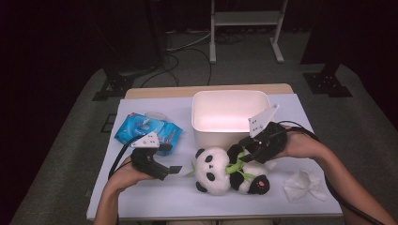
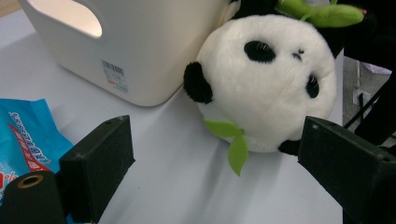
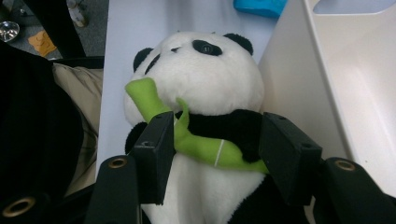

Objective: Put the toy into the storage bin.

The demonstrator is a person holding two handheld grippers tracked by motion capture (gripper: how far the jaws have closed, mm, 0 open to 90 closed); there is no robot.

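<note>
- White bin (image 1: 230, 115) sits centre frame on the table (image 1: 155, 192).
- Panda plush (image 1: 230, 171) lies below it, lower centre.
- Right gripper (image 1: 251, 149) straddles the panda's chest, jaws parted, pads not clearly pressing.
- Left gripper (image 1: 174, 169), lower left, stands open beside the head.

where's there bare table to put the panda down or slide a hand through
Free patches: the front strip of the table before the left gripper, and the far left corner behind the blue wipes pack. Crowded: the panda lies against the white bin, right gripper over it, crumpled tissue beside.
</note>
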